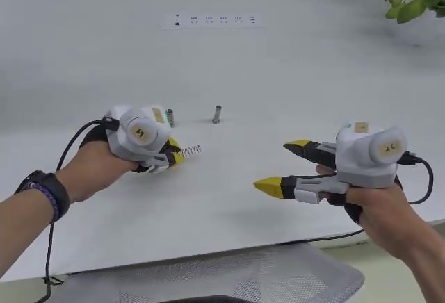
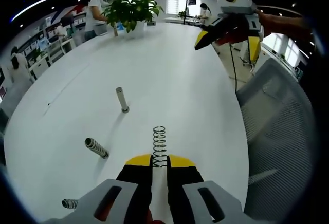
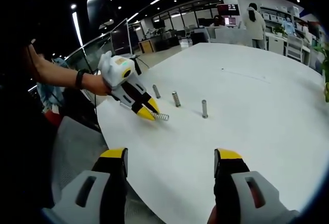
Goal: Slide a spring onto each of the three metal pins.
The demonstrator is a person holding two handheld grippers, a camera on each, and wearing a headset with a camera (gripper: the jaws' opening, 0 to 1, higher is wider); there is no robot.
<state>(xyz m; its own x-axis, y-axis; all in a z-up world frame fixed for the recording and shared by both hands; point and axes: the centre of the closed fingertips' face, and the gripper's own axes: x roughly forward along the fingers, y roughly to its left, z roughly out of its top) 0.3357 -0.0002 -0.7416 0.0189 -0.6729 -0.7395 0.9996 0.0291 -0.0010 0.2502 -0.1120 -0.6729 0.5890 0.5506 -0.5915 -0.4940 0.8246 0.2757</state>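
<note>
Left gripper view: left gripper pinches a coiled wire spring.

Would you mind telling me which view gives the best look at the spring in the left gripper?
The left gripper view: the spring sticks out close ahead of the left gripper, its coils distinct. The head view and right gripper view show it small and side-on at that gripper's tip.

Head view: above the near edge of the table, facing forward and down.
Left gripper view: low over the table, facing along the left gripper, past its pinched spring, toward the plant.
Right gripper view: low at the table edge, facing across between the right gripper's parted jaws.
Shared: bare pin and spring, in all three.
</note>
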